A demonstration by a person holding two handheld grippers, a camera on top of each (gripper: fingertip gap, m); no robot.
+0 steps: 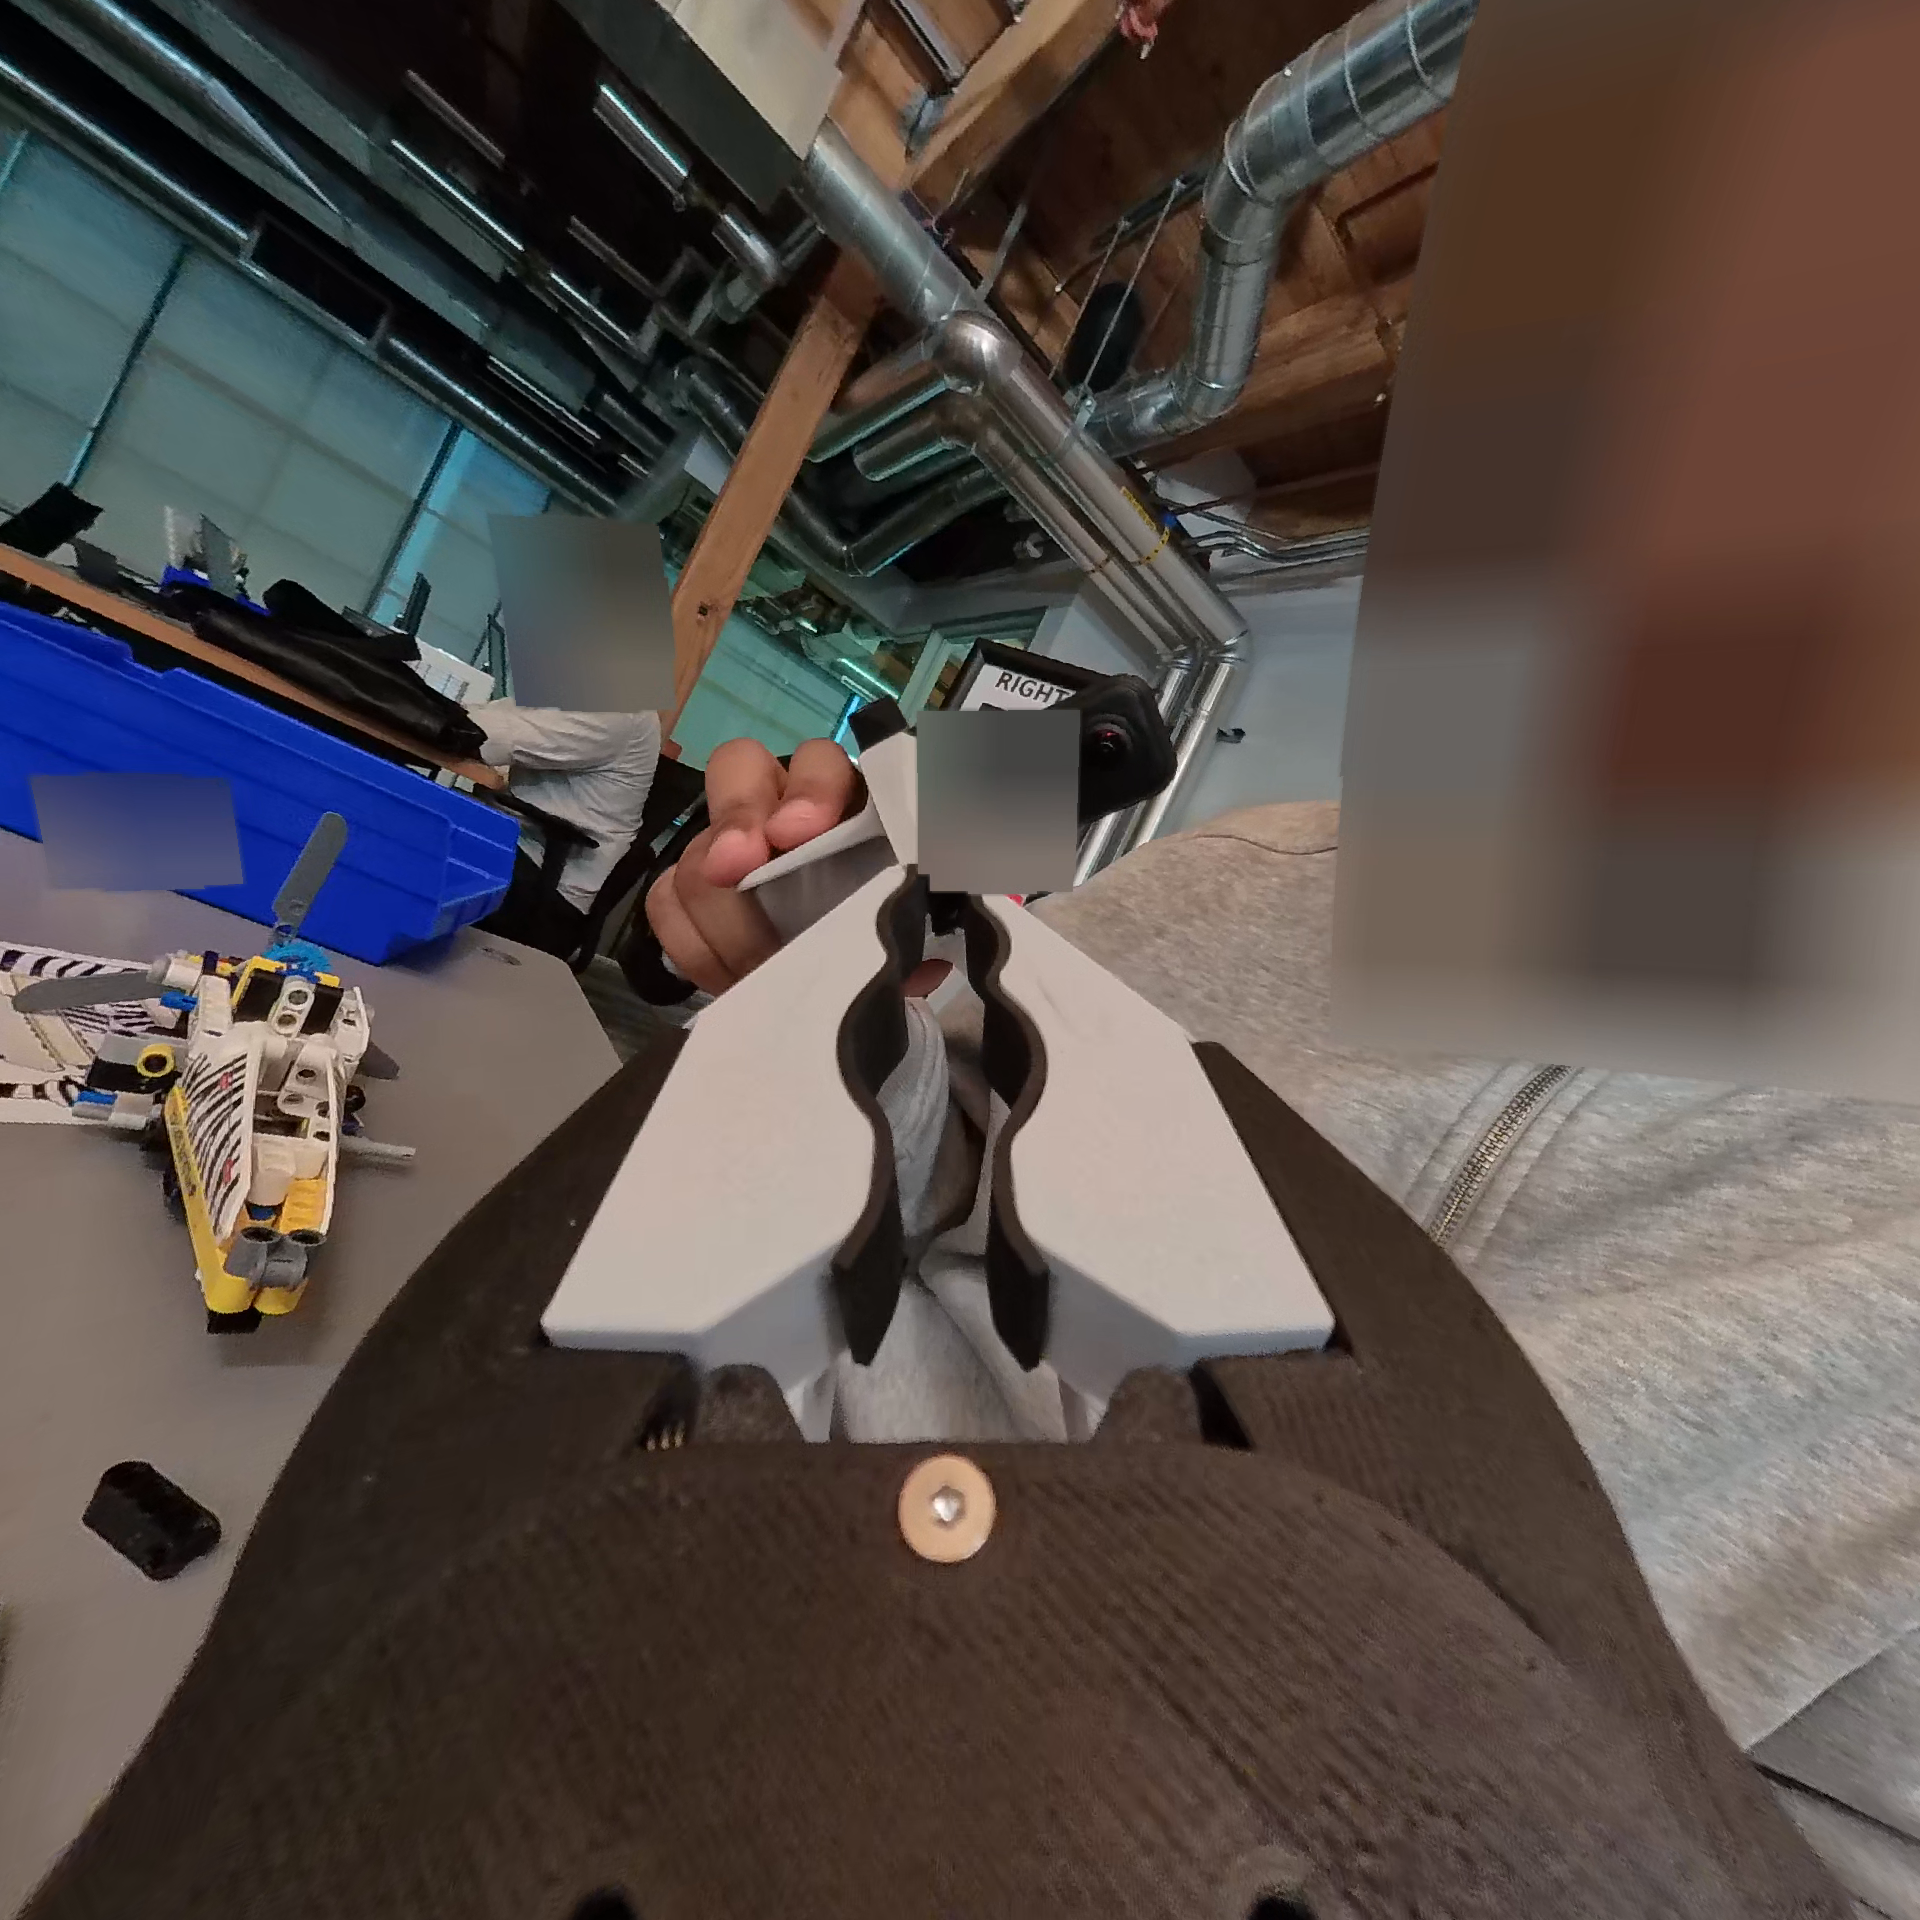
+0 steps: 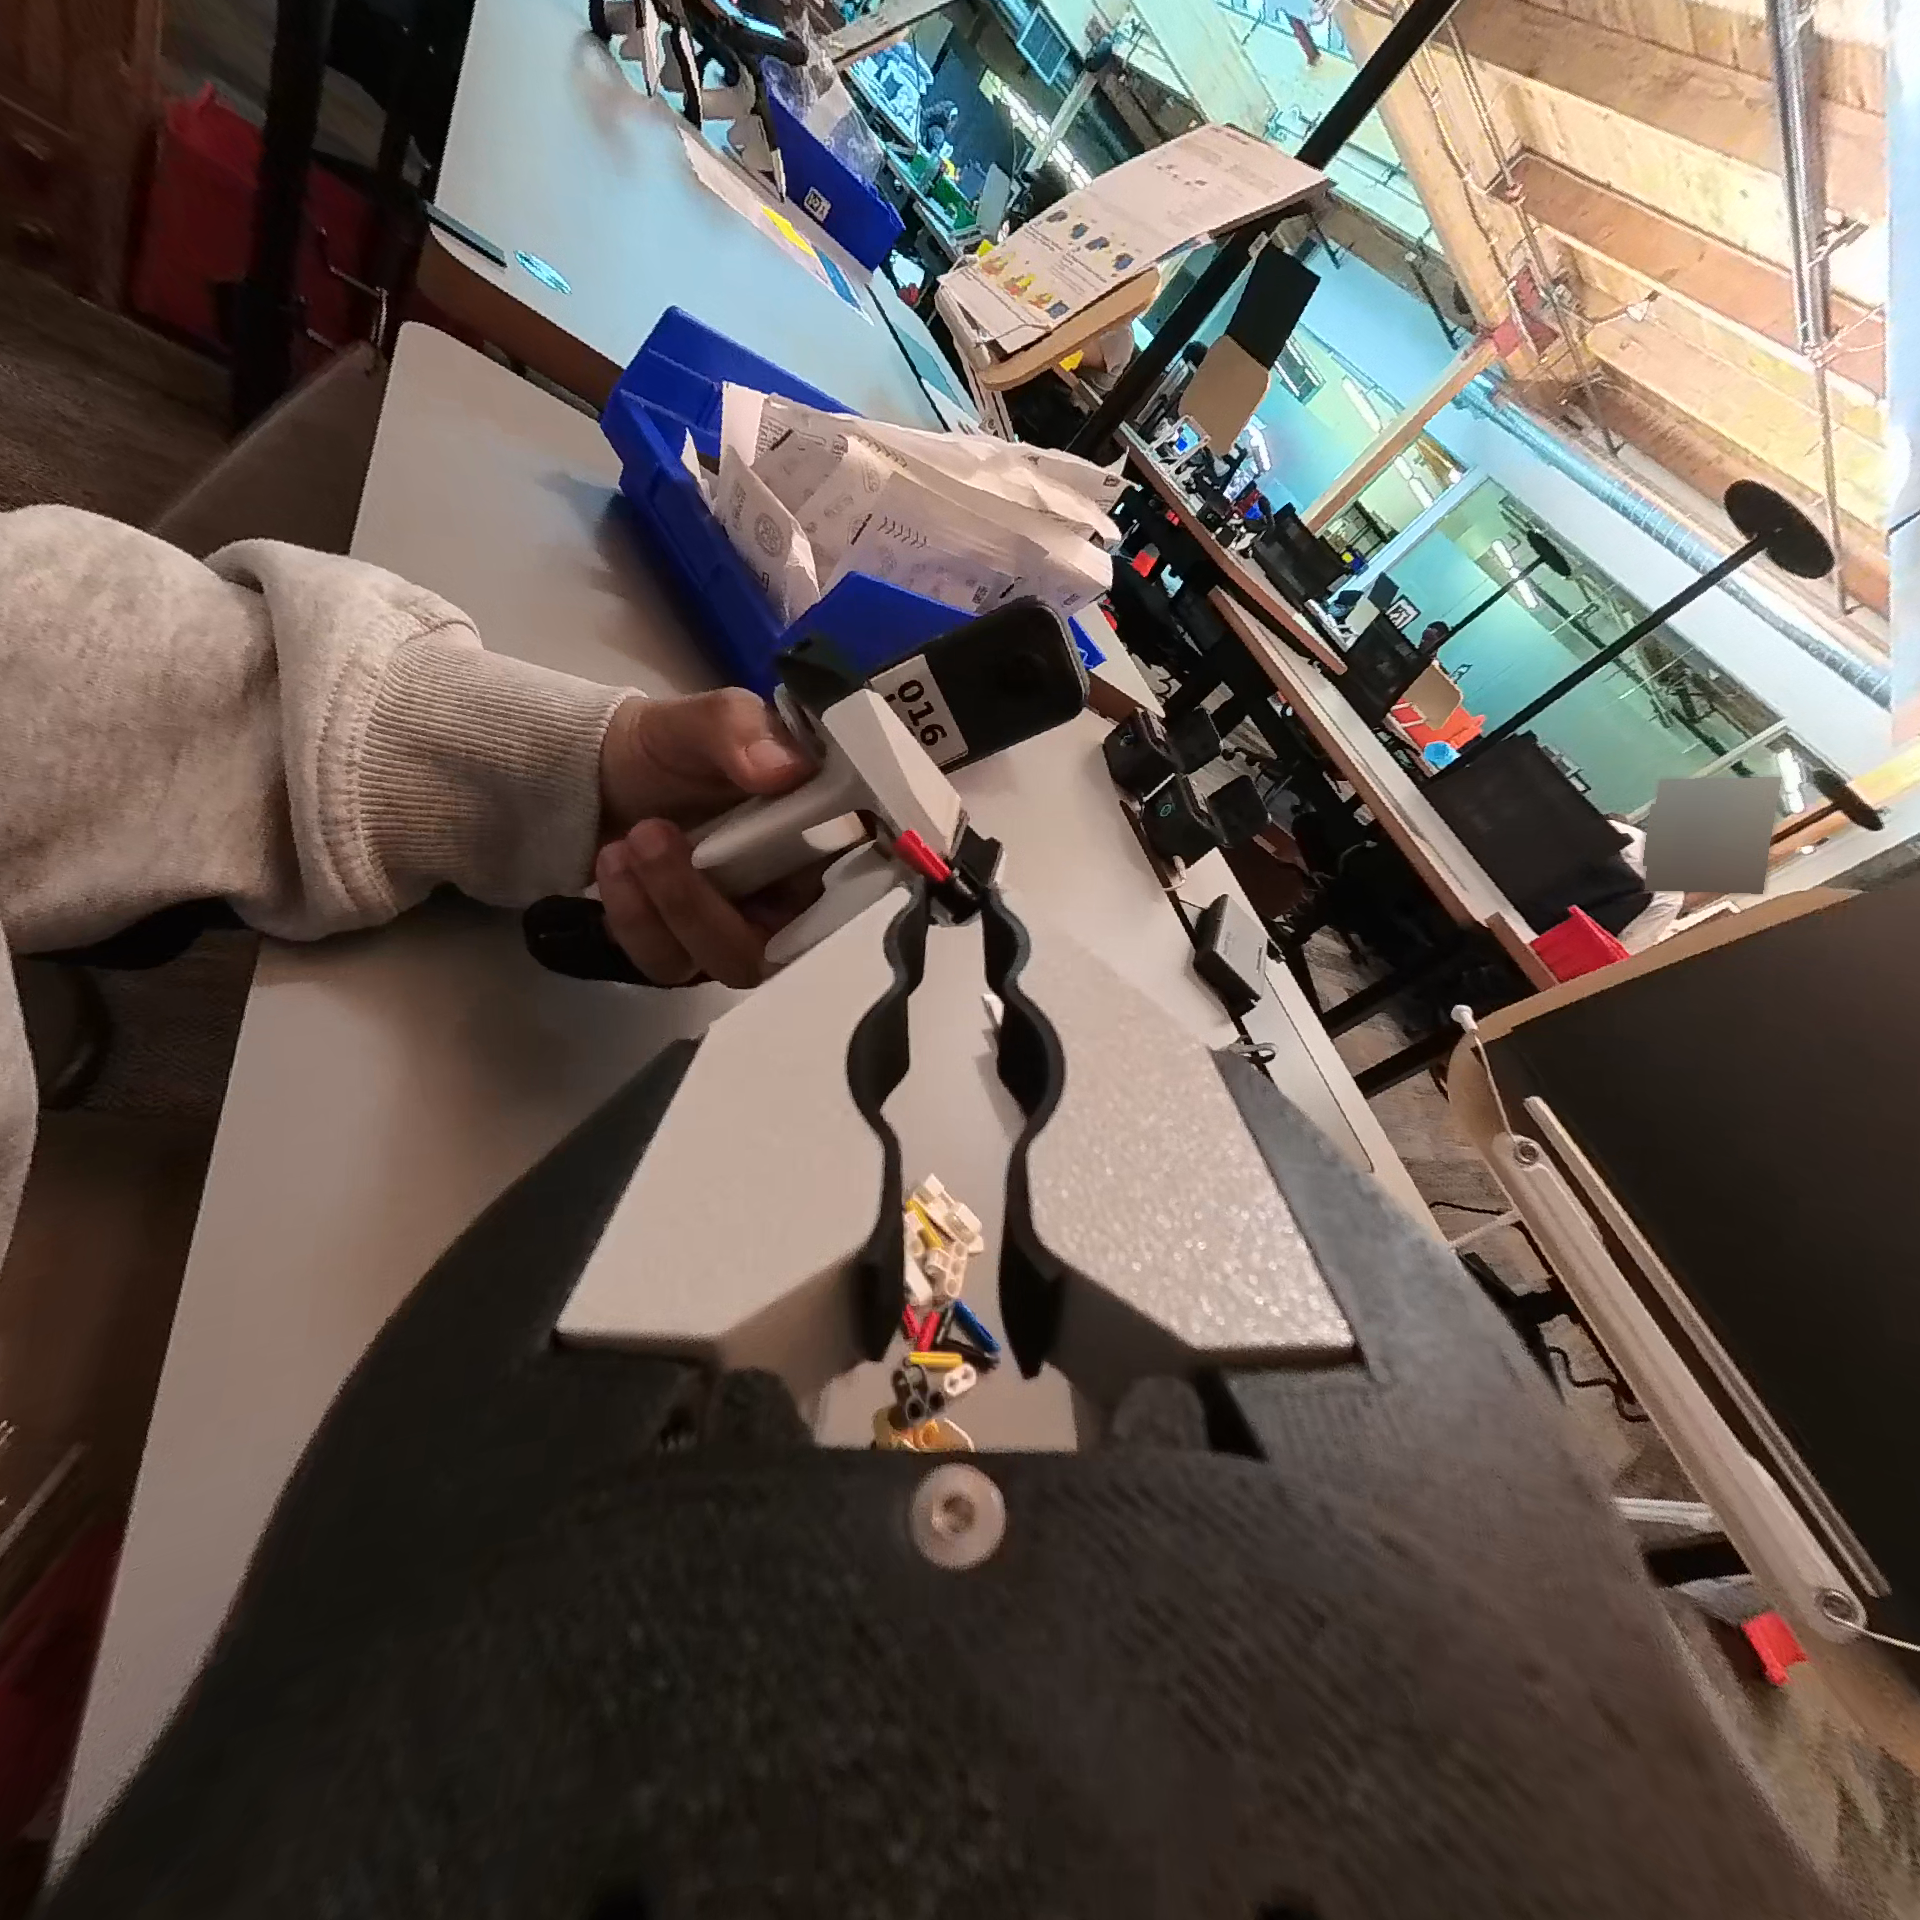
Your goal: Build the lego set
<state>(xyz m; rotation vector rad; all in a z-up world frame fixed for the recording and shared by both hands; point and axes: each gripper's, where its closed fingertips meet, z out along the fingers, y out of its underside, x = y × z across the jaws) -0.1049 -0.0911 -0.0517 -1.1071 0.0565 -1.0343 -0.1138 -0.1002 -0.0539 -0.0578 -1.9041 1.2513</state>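
- Left gripper (image 1: 940, 899), frame centre: jaws narrow, tips pinching a small black piece (image 2: 977, 868) with a red pin (image 2: 923, 854).
- Right gripper (image 2: 951, 914), tip to tip with it: jaws narrow around the same piece.
- Model (image 1: 244, 1091): left of frame, on the table (image 1: 125, 1455).
- Loose parts (image 2: 940, 1299): lower centre, on the table.

Left wrist view: tilted up toward the ceiling, close on the right gripper (image 1: 940, 904) at 12 o'clock.
Right wrist view: angled down the table (image 2: 436, 1039), left gripper (image 2: 951, 904) close ahead.
Shared: their meeting tips.
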